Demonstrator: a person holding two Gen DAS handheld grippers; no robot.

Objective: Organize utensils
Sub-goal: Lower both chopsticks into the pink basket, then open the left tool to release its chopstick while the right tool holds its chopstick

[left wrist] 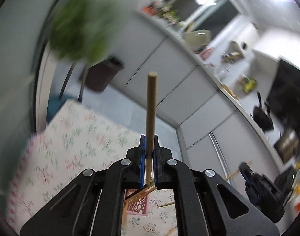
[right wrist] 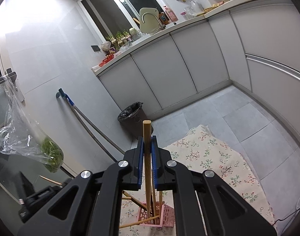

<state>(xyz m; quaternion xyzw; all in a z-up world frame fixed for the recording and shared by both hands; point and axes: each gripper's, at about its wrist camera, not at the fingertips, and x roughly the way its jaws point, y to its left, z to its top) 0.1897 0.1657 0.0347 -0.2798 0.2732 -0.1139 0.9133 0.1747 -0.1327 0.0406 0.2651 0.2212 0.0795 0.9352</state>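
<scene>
My left gripper [left wrist: 149, 137] is shut on a wooden chopstick [left wrist: 151, 110] that stands upright between its blue pads; the view is motion-blurred. My right gripper [right wrist: 147, 138] is shut on another wooden chopstick [right wrist: 147, 137], held upright with its lower end inside a pink perforated holder [right wrist: 166, 215] on the floral cloth [right wrist: 212, 157]. Several more chopsticks [right wrist: 138, 222] stand in or lean by the holder. The holder also shows under the left gripper [left wrist: 139, 204]. The right gripper appears at the lower right of the left wrist view [left wrist: 246, 171], also on a chopstick.
Grey kitchen cabinets [right wrist: 179, 64] run under a cluttered countertop. A dark bin [right wrist: 133, 116] with a black liner stands by them. A mop [right wrist: 81, 114] leans on the wall. A plastic bag of greens [right wrist: 49, 153] hangs from a door handle at the left.
</scene>
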